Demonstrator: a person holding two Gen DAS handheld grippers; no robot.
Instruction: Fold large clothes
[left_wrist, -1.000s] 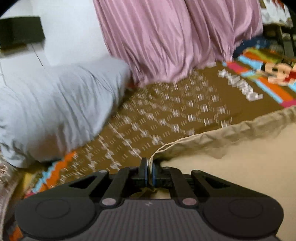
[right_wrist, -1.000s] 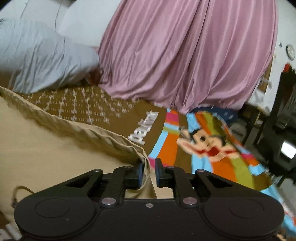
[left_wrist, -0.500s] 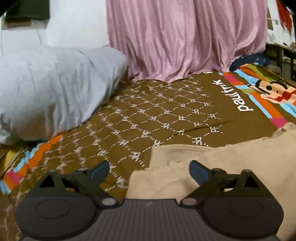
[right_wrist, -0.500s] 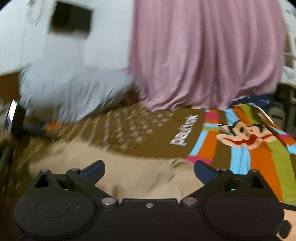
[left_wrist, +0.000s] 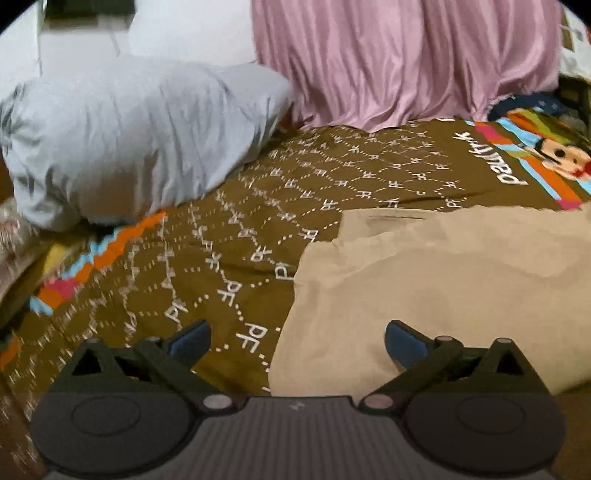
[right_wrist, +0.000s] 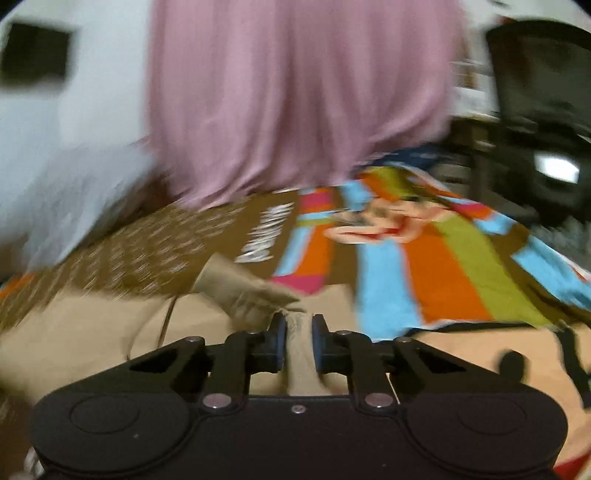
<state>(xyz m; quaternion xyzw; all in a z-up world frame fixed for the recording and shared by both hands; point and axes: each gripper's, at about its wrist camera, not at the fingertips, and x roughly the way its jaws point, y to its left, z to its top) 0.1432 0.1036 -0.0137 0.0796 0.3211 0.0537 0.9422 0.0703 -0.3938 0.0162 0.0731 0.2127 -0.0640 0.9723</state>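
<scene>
A beige garment (left_wrist: 443, 266) lies folded flat on the brown patterned bedspread (left_wrist: 332, 173), filling the lower right of the left wrist view. My left gripper (left_wrist: 297, 332) hovers over the garment's left edge, its jaws opening wide, and nothing is pinched between its blue pads. In the blurred right wrist view the same beige garment (right_wrist: 92, 332) is bunched up in front of me. My right gripper (right_wrist: 297, 325) is closing, and its pads squeeze a raised fold of the beige cloth. A drawstring trails off to the left of that fold.
A large grey pillow (left_wrist: 129, 140) rests at the bed's far left. A pink curtain (left_wrist: 406, 62) hangs behind the bed. Bright stripes with a cartoon monkey (right_wrist: 443, 266) cover the bedspread's right part. A dark chair (right_wrist: 535, 110) stands beyond the bed at right.
My left gripper let go of the garment's edge and opened; the cloth now lies flat. My right gripper opened, shifted, and has closed again on a fold of the garment.
</scene>
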